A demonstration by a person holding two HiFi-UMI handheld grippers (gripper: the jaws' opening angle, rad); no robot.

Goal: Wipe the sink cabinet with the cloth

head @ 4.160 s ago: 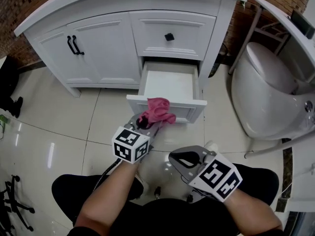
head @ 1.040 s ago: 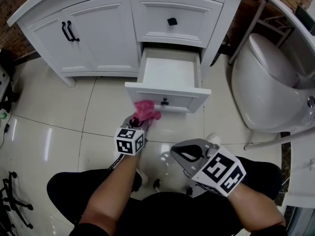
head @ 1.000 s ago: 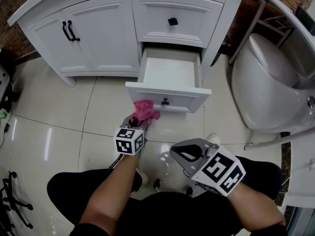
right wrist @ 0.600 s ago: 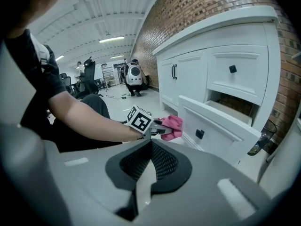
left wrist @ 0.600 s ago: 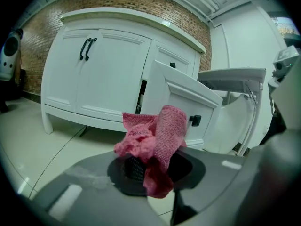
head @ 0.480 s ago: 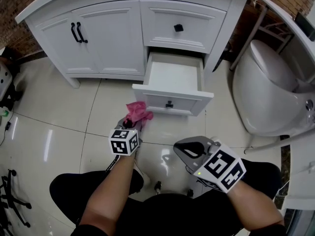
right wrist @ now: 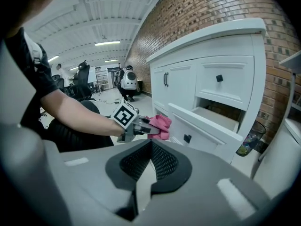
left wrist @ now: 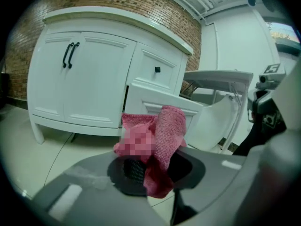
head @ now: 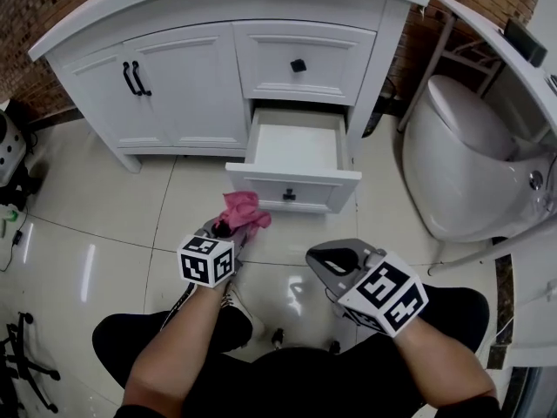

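The person's left forearm (head: 174, 347) reaches forward and low, carrying the left gripper (head: 228, 227) toward the sink cabinet (head: 187, 77). Its fingers are clamped on a pink cloth (head: 242, 209). The cloth is a bunched, nubbly knit rag whose folds stick up past the fingertips. It is held above the glossy tiled floor (head: 78, 225), just beside the left end of the open drawer (head: 296, 146) front; whether it touches the panel cannot be told. The right gripper (head: 329, 259) hangs closer to the person's body, its ribbed black fingers (right wrist: 167, 163) closed together with nothing between them. The cabinet is painted white, with panelled doors, black handles (head: 132, 78) and a small black knob (head: 298, 65).
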